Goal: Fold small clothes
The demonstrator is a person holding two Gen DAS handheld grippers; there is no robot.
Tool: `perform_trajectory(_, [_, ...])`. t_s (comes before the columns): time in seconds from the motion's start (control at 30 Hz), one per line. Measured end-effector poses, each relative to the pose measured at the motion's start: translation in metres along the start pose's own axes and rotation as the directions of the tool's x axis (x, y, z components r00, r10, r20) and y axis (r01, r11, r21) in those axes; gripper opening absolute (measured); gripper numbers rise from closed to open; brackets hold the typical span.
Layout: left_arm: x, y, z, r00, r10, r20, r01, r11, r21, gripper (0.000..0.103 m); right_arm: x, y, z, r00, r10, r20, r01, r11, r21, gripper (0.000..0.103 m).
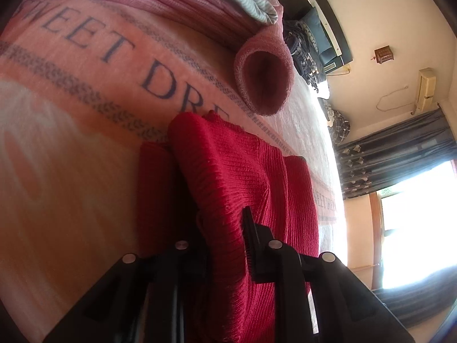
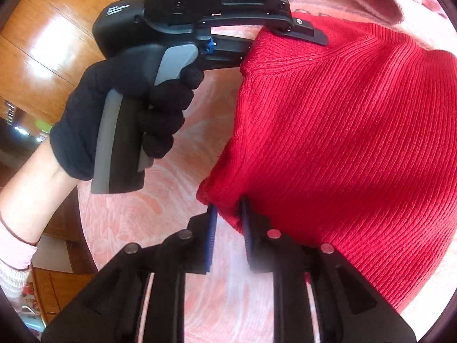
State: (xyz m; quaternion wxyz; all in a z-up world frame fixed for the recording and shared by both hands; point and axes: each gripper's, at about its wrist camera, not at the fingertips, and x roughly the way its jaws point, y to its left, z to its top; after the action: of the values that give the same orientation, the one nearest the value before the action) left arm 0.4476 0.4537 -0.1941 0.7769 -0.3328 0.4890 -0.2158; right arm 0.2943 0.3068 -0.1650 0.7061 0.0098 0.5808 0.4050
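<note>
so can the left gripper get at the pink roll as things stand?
Probably not yet. The left gripper is shut on the red sweater, as is the right gripper. The pink roll lies just beyond on the blanket, path open once it lets go.

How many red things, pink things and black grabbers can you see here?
Red: 1, the red sweater.
Pink: 2, the pink blanket and the pink rolled towel.
Black grabbers: 2, the left gripper and the right gripper, both pinching the sweater.
Total: 5.
</note>
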Motion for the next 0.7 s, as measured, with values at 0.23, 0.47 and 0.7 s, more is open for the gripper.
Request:
perform_trajectory(0.23, [0.003,-0.002,0.018,1.000,0.014,0.024,-0.013,0.999,-0.042,0.027,-0.071,-0.028,-0.034,0.992,-0.026,0.126,0.015,0.996,0.088,0.055])
perform_trajectory(0.47, [-0.003,-0.007,0.004,0.998,0.015,0.064,-0.014,1.000,-0.026,0.015,-0.097,-0.099,-0.067,0.982,-0.118,0.146,0.057,0.930,0.364,0.063])
perform_trajectory(0.7, [-0.015,0.003,-0.010,0.985,0.095,0.143,-0.092,0.995,-0.032,0.012,-0.074,-0.129,-0.067,0.993,-0.026,0.117,-0.027,0.904,0.427,0.024])
